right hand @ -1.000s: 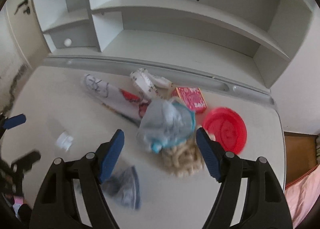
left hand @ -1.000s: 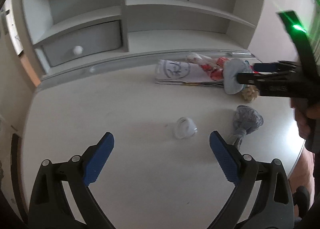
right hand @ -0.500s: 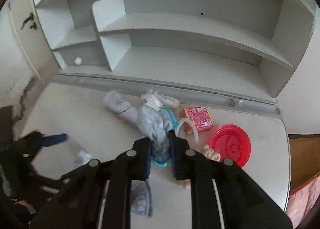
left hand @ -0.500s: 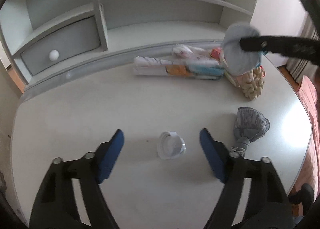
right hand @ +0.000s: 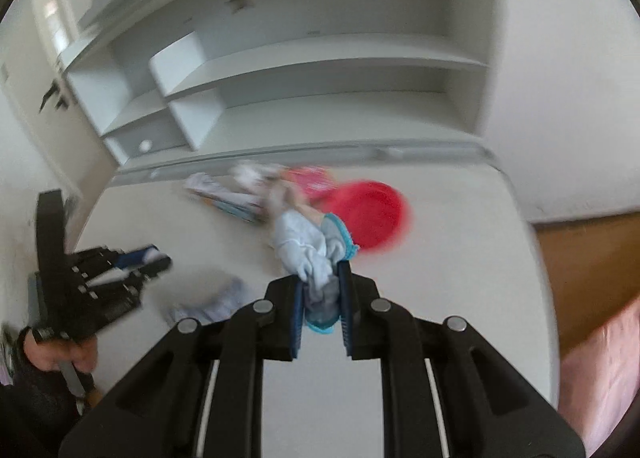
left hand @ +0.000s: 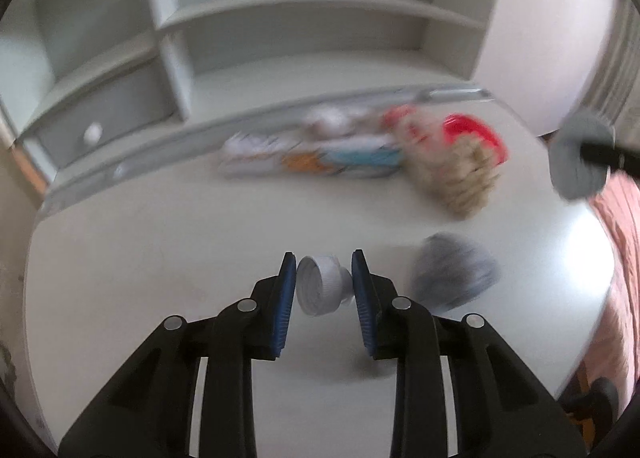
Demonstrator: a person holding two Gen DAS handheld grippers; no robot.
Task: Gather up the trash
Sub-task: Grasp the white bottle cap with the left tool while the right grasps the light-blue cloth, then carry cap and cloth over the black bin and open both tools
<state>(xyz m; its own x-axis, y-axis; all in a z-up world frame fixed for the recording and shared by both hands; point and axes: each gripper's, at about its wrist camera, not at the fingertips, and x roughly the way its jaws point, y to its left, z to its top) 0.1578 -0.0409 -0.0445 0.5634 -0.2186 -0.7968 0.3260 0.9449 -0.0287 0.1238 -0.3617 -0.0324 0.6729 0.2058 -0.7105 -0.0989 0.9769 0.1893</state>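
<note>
Blue pads of the left tool press from both sides on a small white ribbed cap, low at the centre of the left wrist frame, just over the pale counter; whether the cap touches the counter cannot be told through the blur; to its right lies a crumpled grey rag, apart from the cap; further up the frame sit a tan woven bundle, a red round lid behind it, and a long printed wrapper stretched toward the left; behind them rises a white shelf unit with a small drawer at the left.

Pads of the right tool are drawn in tight on a bunched pale-blue and white wrapper with a turquoise edge, held above the counter at the centre of the right wrist frame; beyond it lie the red lid and a pink box; at the left edge the left tool appears, with the grey rag beside it.
</note>
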